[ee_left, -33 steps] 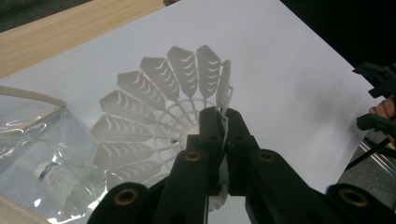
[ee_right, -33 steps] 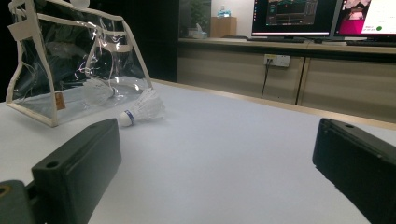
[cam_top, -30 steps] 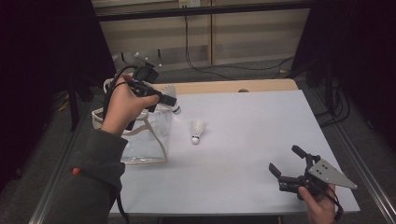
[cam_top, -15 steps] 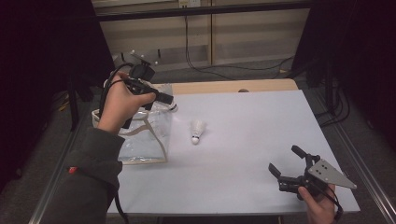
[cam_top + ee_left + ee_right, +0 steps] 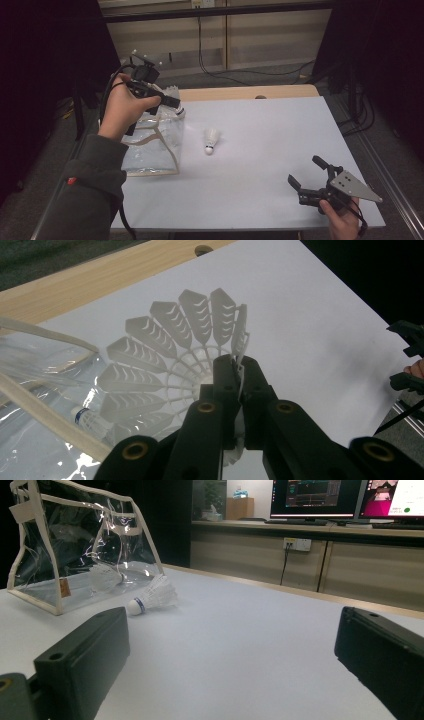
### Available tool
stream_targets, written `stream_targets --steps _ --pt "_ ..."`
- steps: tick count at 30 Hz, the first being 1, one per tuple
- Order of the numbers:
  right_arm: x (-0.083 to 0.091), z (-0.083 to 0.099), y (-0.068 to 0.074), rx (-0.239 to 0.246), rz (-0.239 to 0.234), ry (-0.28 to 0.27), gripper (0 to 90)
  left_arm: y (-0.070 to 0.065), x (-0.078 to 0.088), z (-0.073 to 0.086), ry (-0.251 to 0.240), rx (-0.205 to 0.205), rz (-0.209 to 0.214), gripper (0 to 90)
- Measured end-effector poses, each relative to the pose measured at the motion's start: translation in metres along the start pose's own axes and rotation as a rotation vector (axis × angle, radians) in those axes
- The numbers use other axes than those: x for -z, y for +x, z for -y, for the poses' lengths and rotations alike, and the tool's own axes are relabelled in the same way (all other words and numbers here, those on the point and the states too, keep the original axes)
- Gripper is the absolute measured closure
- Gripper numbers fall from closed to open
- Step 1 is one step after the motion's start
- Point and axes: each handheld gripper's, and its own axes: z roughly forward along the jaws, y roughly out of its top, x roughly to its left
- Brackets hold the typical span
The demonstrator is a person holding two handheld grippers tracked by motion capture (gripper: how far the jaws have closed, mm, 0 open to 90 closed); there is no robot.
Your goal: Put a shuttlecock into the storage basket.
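shuttlecocks number three: one (image 5: 175, 360) clamped, one (image 5: 211, 140) on table, one (image 5: 92, 420) bagged.

A shuttlecock (image 5: 175, 355) sits between the left gripper's (image 5: 239, 371) jaws, its skirt fanned out beyond their tips, above the clear pouch's (image 5: 150, 145) opening. Another shuttlecock (image 5: 92, 421) lies in the pouch below. A third (image 5: 150, 598) lies on the table (image 5: 260, 150), ahead-left of the right gripper (image 5: 230, 650).
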Motion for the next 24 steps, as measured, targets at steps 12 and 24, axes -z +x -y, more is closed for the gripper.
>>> stream_targets --steps 12,24 --pt "0.0 0.0 0.0 -0.001 0.0 0.001 1.3 0.005 0.006 -0.001 -0.011 0.013 -0.014 88.5" --pt "0.0 0.0 0.0 -0.002 -0.001 -0.001 1.3 0.012 0.012 -0.002 -0.025 0.027 -0.033 88.5"
